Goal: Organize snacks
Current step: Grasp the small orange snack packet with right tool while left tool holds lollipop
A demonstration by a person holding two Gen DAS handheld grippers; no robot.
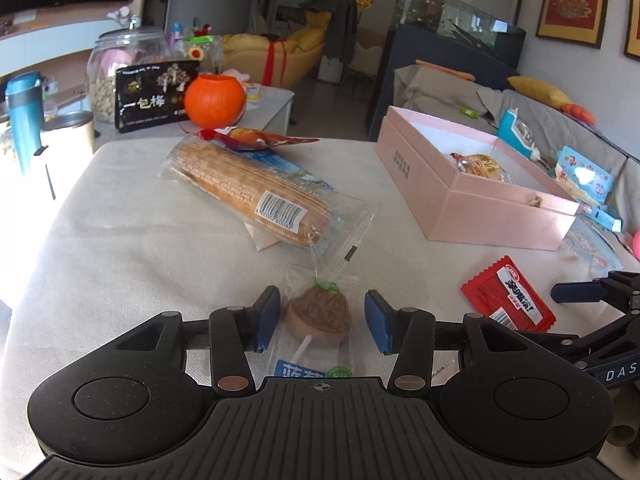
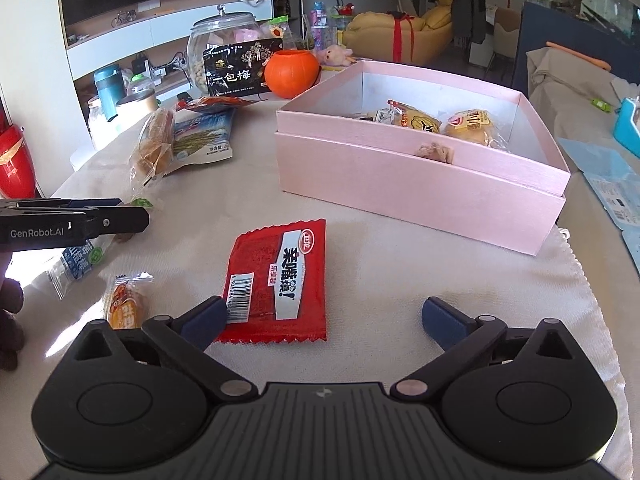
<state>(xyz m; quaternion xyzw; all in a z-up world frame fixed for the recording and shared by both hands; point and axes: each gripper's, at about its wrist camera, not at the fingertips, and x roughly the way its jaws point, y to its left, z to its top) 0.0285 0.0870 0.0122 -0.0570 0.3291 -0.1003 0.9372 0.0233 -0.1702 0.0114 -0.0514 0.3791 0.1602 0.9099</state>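
Cream cloth covered the tabletop (image 1: 120, 240) in both views. Furthest left, only the right wrist view showed a small orange-wrapped snack (image 2: 127, 307) lying near the camera, hidden from the left wrist camera. Next came the left hand-held gripper (image 1: 322, 320), its jaws partly spread around a brown lollipop in clear wrap (image 1: 318, 316); a gap showed on each side of the candy, so the pads were not pressing it. From the right wrist view that gripper (image 2: 120, 216) appeared side-on and its opening could not be judged. Beyond it lay a long bread packet (image 1: 256, 188), its barcode readable only in the left wrist view, while the blue-and-white packet (image 2: 204, 136) beneath it showed clearly only from the right. Further right, the red snack packet (image 2: 278, 284) lay flat between the widely spread jaws of the right hand-held gripper (image 2: 320, 320), the left pad at its edge, the right pad well apart. Rightmost stood the pink box (image 2: 420, 196); the right wrist view revealed two wrapped buns (image 2: 470, 126) inside, the left only one
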